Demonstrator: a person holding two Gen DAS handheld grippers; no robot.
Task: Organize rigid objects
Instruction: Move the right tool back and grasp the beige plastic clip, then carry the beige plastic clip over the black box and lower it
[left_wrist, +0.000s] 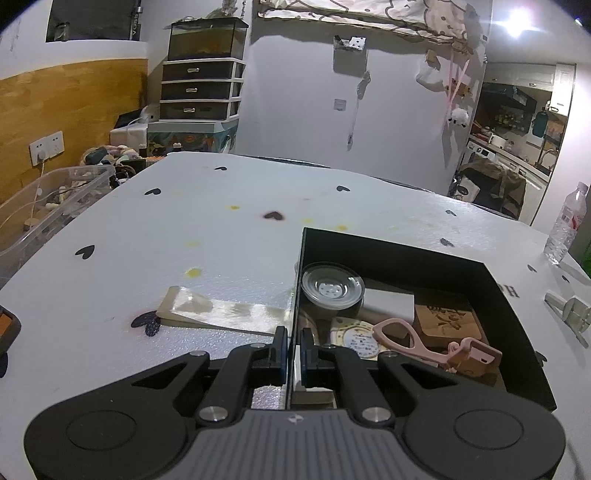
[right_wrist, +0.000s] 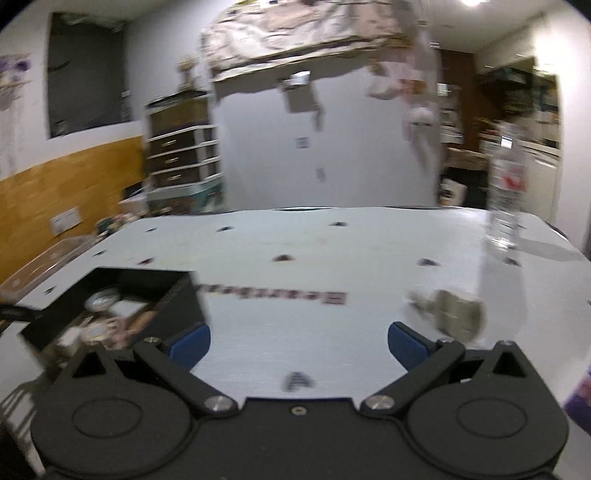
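Left gripper: the two fingers are drawn close together and clamp the near left wall of the open black rectangular box, one blue-padded finger outside the wall, the other inside. The box rests on the white foam-covered table with black heart marks.

Contents of the box, from the gripper outward: a round cream disc with printed text just beyond the inner finger; a pink plastic handled tool lying across the near right portion, its far end on a pink block-shaped piece; a brown wooden square tile with dark lettering beneath and behind it; a white rectangular block toward the middle; a round clear-lidded tin in the far left corner.

Outside the box, to its left and touching the wall, a flat translucent strip with a beige end lies on the table. To the right, apart from the box, a small grey metal part; well beyond it, an upright clear plastic water bottle.

Right gripper: fingers spread wide apart, nothing between them (view is motion-blurred). It is above bare table, the box to its left, the metal part just beyond its right finger, the bottle farther back
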